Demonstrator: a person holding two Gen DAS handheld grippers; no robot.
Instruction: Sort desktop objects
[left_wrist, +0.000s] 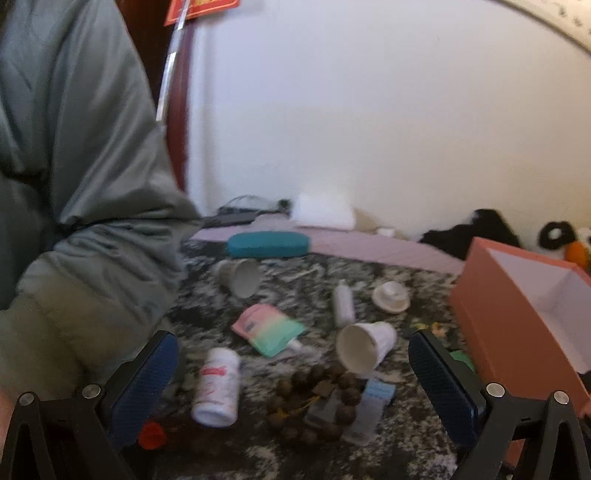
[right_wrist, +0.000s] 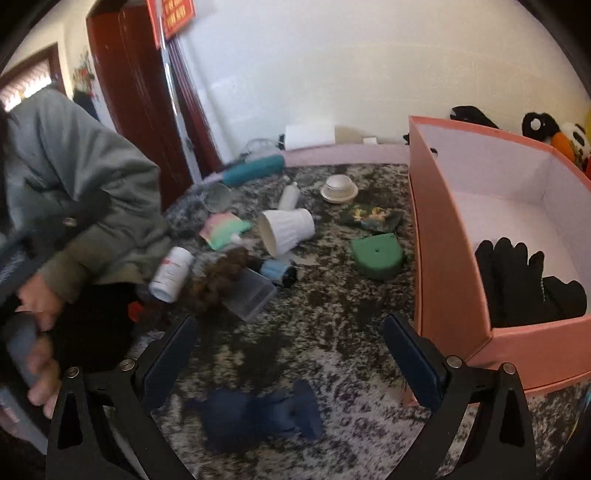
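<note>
A plain white wall rises behind the mottled dark-and-white tabletop. A dark red wooden door stands at the left, with a red poster above.

Soft, even daylight fills both my views, with no hard shadows on the table and no glare. A bright window shows at the far left of my right wrist view. The white wall looks slightly washed out. My left view is smeared with motion blur; the white bottle and beads look soft. In my right view the dark blue thing nearest the lens is blurred. The fisheye bends the pink box and leaves black corners.
</note>
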